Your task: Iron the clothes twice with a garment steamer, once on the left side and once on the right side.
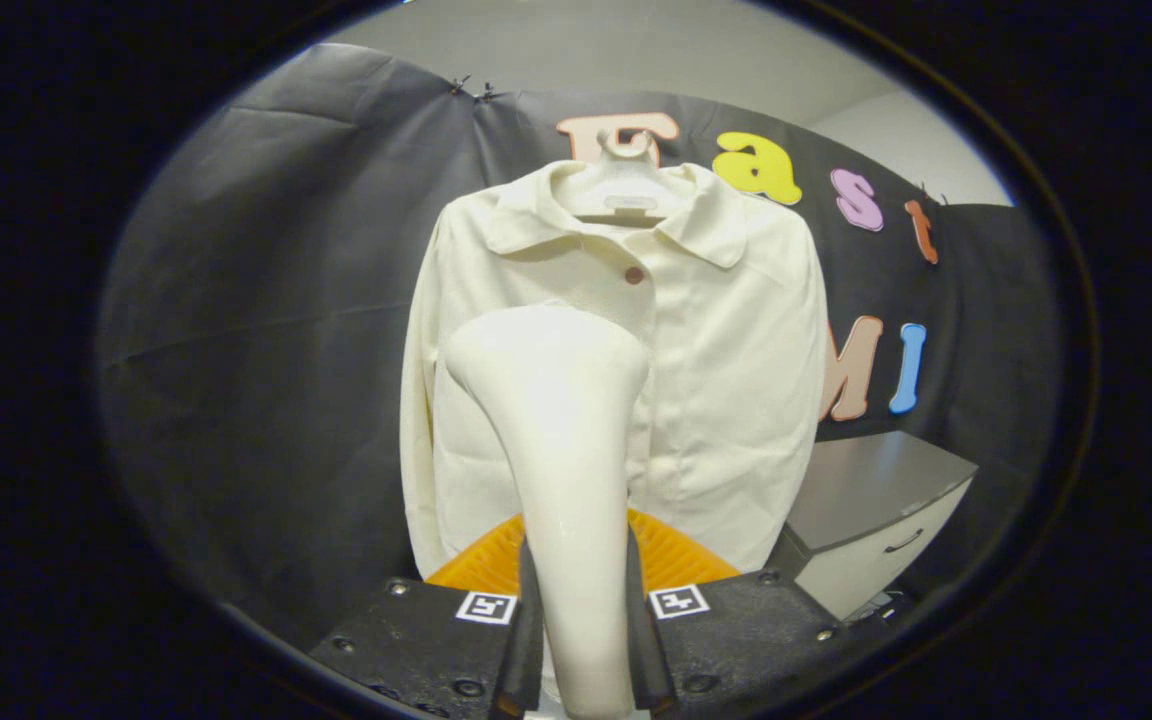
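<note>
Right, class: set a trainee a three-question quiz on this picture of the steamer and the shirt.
1. True or false: the gripper is shut on the steamer.
2. Which part of the shirt does the steamer head cover? A) the collar B) the front, below the top button C) a cuff
3. Fill in: the shirt hangs from a ____.

Key: 1 true; 2 B; 3 hanger.

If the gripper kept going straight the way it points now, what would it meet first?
Probably the shirt. The gripper is shut on the steamer, whose head already sits in front of the shirt's left-centre panel below the brown button; the gap is unclear.
</note>
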A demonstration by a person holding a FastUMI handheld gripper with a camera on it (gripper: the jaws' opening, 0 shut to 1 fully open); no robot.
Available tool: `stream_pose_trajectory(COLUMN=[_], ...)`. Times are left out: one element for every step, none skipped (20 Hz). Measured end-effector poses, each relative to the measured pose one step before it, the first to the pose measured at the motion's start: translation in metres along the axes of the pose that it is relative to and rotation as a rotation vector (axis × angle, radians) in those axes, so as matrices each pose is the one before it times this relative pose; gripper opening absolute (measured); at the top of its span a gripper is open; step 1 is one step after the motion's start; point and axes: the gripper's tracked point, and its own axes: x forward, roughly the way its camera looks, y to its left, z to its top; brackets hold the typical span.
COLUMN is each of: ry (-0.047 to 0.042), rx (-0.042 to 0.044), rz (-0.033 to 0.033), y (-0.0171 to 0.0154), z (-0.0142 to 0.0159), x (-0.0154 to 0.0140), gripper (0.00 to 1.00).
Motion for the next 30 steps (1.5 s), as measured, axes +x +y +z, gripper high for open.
stream_pose_trajectory(ry=[0.00262,0.00450,0.00924,0.01091,0.01244,0.01045,-0.00863,-0.00382,0.00191,0.00649,0.00274,0.00765,0.01374,0.01234,0.01351,0.00730,0.01300,0.01426,0.01965,0.01764,0.01519,0.01110,0.00737,0.00915,0.01018,0.01059,0.01330,0.01691,0.01180,0.00928], rx=[-0.00371,-0.00121,-0.00117,-0.00184,-0.00022,0.00026,0.00530,0.00707,0.00402,-0.00054,-0.00391,-0.00950,-0.00734,-0.00337,-0.00044,-0.00088,-0.00075,-0.00472,-0.00439,-0.00307,-0.00437,-0.00649,-0.00411,-0.00091,-0.00193,-0.00378,-0.00262,-0.00196,-0.00358,-0.00437], rz=[0.00082,0.00255,0.00292,0.00002,-0.00197,-0.00595,-0.00773,-0.00431,-0.00398,-0.00263,-0.00293,-0.00585,-0.00427,-0.00242,-0.00027,-0.00021,-0.00481,-0.00099,-0.00204,0.00026,0.00149,-0.00155,-0.00437,-0.00159,-0.00031,-0.00130,0.00068,0.00108,-0.00182,-0.00371], y=[0.00244,0.00325,0.00459,0.00033,0.00388,0.00172,0.00094,0.00026,0.00090,0.00127,0.00065,-0.00057,0.00009,0.00139,0.00268,0.00115,-0.00056,0.00163,0.00064,0.00102,0.00144,0.00077,0.00048,0.00095,0.00099,0.00059,0.00096,0.00138,-0.00007,-0.00027], z=[-0.00013,0.00173,-0.00277,-0.00374,-0.00341,-0.00266,0.00026,-0.00106,-0.00397,-0.00403,-0.00409,-0.00539,-0.00893,-0.00795,-0.01168,-0.00906,-0.01119,-0.01008,-0.01252,-0.01022,-0.01018,-0.00854,-0.00807,-0.00755,-0.00937,-0.00767,-0.00939,-0.00869,-0.00746,-0.00681], x=[0.00975,0.01066,0.00874,0.00734,0.00712,0.00517,0.00123,0.00084,0.00159,0.00184,0.00360,0.00291,0.00091,0.00130,-0.00120,-0.00044,0.00136,0.00128,0.00099,0.00078,-0.00026,0.00058,0.00159,0.00110,0.00130,0.00142,0.00021,0.00102,0.00084,0.00065], gripper=[0.34,0.34,0.34,0.34,0.34,0.34,0.34,0.34,0.34,0.34,0.34,0.34,0.34,0.34,0.34,0.35,0.35,0.35,0.34,0.34,0.34,0.35,0.35,0.35,0.35,0.35,0.35,0.35,0.35,0.35])
